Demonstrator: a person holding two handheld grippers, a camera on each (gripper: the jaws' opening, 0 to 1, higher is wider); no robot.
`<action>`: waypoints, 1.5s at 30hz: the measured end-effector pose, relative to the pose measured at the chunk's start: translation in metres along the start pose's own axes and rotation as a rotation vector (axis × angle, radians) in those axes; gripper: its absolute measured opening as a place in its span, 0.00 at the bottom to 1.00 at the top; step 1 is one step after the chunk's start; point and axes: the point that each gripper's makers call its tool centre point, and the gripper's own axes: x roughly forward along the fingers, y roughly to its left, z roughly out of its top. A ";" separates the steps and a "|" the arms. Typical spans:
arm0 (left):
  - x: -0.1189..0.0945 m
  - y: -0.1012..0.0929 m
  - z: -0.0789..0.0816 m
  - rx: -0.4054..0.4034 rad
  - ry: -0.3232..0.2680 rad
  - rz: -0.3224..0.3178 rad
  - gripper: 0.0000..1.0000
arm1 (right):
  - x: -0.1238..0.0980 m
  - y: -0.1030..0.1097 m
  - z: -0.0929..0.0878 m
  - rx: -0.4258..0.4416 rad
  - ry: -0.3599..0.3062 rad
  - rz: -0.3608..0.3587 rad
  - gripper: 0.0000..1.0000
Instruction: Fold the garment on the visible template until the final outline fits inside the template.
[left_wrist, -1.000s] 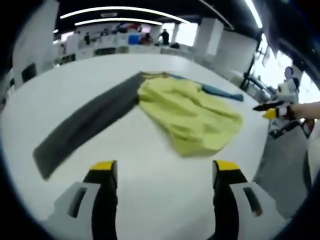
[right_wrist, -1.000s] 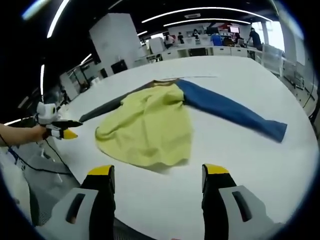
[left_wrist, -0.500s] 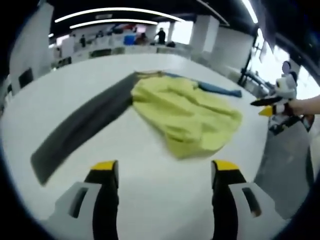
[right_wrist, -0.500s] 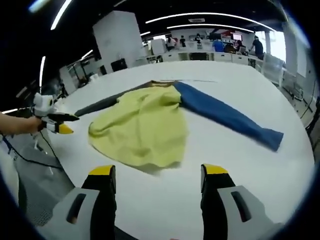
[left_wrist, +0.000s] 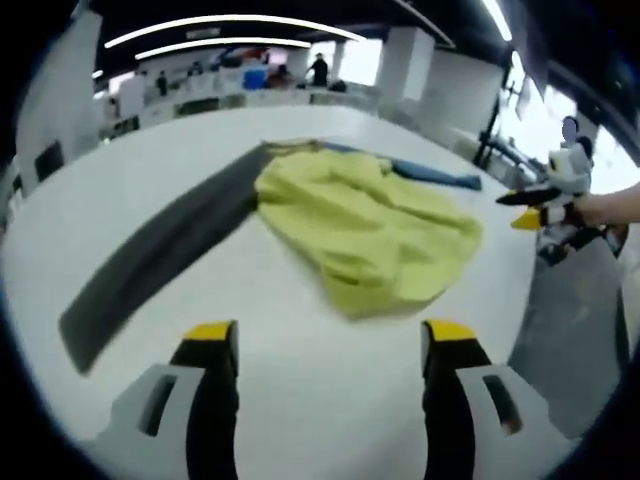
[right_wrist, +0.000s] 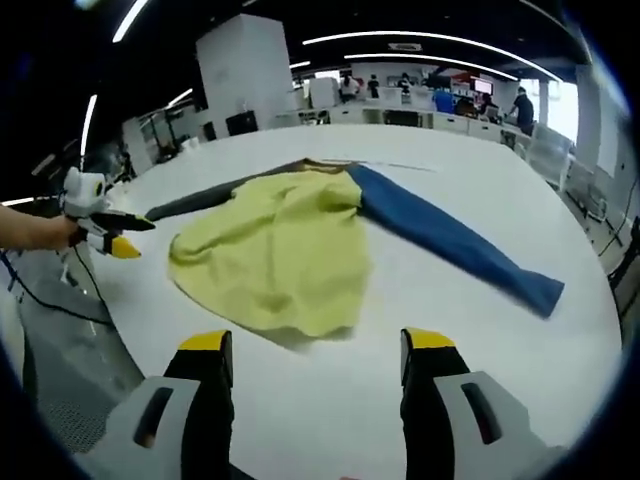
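In the left gripper view, the garment (left_wrist: 365, 230) is seen spread on the white table (left_wrist: 300, 370). Its yellow body lies crumpled in the middle, a dark grey sleeve (left_wrist: 150, 255) is stretched out from it to one side, and a blue sleeve (left_wrist: 435, 175) runs from its far edge. The left gripper (left_wrist: 325, 345) is held above bare table near the garment, its jaws set wide apart and holding nothing. The right gripper (left_wrist: 535, 208), held in a hand (left_wrist: 610, 208), is seen beyond the table edge, beside the garment's yellow body.

In the right gripper view, the garment (right_wrist: 275, 255) lies ahead with the blue sleeve (right_wrist: 450, 240) extended from it and the grey sleeve (right_wrist: 205, 200) on its other side. The right gripper (right_wrist: 315, 350) is held short of the yellow hem, jaws wide and empty. The left gripper (right_wrist: 115, 235) is seen off the table edge, beside the garment.
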 end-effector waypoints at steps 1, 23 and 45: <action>0.001 -0.001 0.001 0.000 0.000 0.000 0.71 | 0.001 0.000 0.000 -0.002 0.002 0.000 0.68; 0.018 -0.010 -0.003 0.040 0.040 -0.031 0.69 | 0.014 -0.008 -0.005 -0.039 0.027 -0.006 0.66; 0.032 0.001 -0.005 0.101 0.074 -0.007 0.66 | 0.034 -0.019 -0.006 -0.122 0.053 -0.032 0.62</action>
